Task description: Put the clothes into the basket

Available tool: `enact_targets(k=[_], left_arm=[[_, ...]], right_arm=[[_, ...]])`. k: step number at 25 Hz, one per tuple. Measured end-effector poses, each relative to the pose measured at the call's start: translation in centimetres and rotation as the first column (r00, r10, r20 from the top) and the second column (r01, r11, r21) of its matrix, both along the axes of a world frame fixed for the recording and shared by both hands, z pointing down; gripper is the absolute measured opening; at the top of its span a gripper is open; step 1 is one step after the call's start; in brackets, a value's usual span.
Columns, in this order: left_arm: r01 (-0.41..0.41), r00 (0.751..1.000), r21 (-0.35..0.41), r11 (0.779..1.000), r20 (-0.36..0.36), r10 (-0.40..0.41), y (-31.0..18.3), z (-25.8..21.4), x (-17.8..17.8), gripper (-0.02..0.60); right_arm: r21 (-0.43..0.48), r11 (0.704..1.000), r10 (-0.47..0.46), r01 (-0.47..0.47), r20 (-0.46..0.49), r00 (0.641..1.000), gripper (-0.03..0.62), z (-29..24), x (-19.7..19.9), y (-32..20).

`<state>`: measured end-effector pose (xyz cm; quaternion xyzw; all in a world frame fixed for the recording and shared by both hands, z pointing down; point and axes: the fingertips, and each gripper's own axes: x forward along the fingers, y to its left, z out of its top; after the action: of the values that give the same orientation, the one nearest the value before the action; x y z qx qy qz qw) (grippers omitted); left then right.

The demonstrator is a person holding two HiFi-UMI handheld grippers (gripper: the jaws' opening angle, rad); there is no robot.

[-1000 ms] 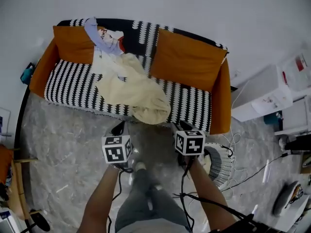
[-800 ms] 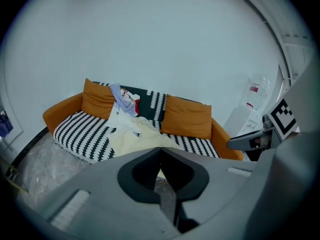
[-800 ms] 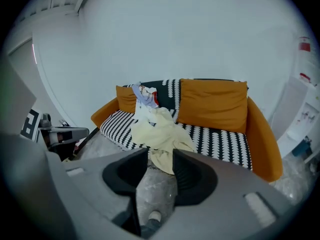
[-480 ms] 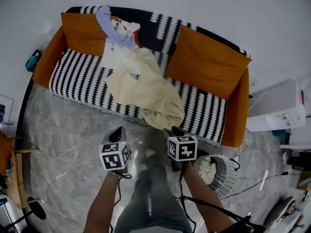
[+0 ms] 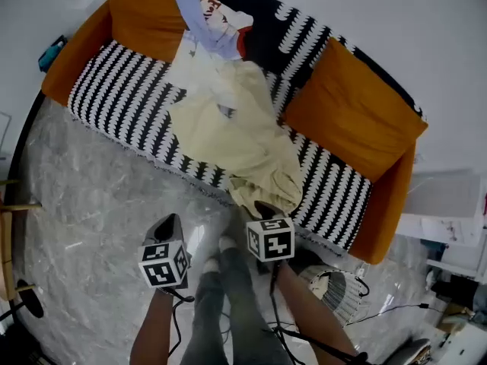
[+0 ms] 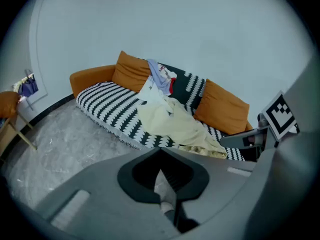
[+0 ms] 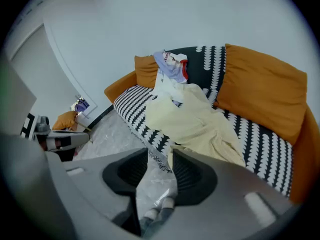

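Note:
A cream garment [image 5: 236,135] [image 6: 175,126] [image 7: 195,124] sprawls over the sofa seat and hangs off its front edge. Behind it lie a white garment [image 5: 202,71] and a lavender one with red [image 5: 199,17] draped on the backrest. The white wire basket [image 5: 358,284] stands on the floor at the sofa's right end, with pale cloth inside. My right gripper [image 5: 265,206] [image 7: 160,153] is open and empty, just short of the cream garment's hanging hem. My left gripper [image 5: 166,223] [image 6: 160,151] hovers over the floor further left, its tips together and nothing held.
The black-and-white sofa [image 5: 122,82] has orange cushions [image 5: 358,112] and orange arms. The person's feet [image 5: 221,245] stand between the grippers. A white cabinet [image 5: 449,204] is at the right, cables [image 5: 380,310] trail by the basket, and a wooden stool [image 5: 11,204] sits at the left.
Both grippers have come down and forward toward the sofa's front edge. The right one now sits close to the cream garment's hem. Neither gripper's jaws have changed.

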<state>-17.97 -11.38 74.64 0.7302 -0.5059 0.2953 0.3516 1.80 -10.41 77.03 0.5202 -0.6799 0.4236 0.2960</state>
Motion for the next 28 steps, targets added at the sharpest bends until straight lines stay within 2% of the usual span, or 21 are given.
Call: enact_targets(k=[3,10,15,21,28], left_arm=[[0.042,0.999,-0.045,0.998,0.006,-0.042,0.8,2.9,-1.4,0.006],[0.125,0.992,-0.087,0.988,0.012,-0.124,2.5,8.3,-4.2,0.006],[0.169,0.986,-0.1,0.981,0.024,-0.167,2.8,11.2,-5.6,0.006],[0.216,0.976,-0.115,0.97,0.002,-0.217,2.2,15.0,-7.3,0.006],[0.225,0.974,-0.103,0.969,0.009,-0.225,0.0,17.0,-6.7,0.006]], right_arm=[[-0.028,0.999,-0.033,0.033,-0.016,0.999,0.16,2.8,-0.5,-1.2],[-0.063,0.987,-0.156,0.15,-0.119,0.98,0.16,8.9,-1.4,-2.4],[-0.092,0.982,-0.177,0.165,-0.137,0.975,0.16,12.5,-2.0,-3.1],[-0.142,0.978,-0.18,0.152,-0.217,0.959,0.16,17.4,-2.3,-3.8],[-0.153,0.973,-0.211,0.174,-0.272,0.939,0.16,20.9,-1.6,-4.6]])
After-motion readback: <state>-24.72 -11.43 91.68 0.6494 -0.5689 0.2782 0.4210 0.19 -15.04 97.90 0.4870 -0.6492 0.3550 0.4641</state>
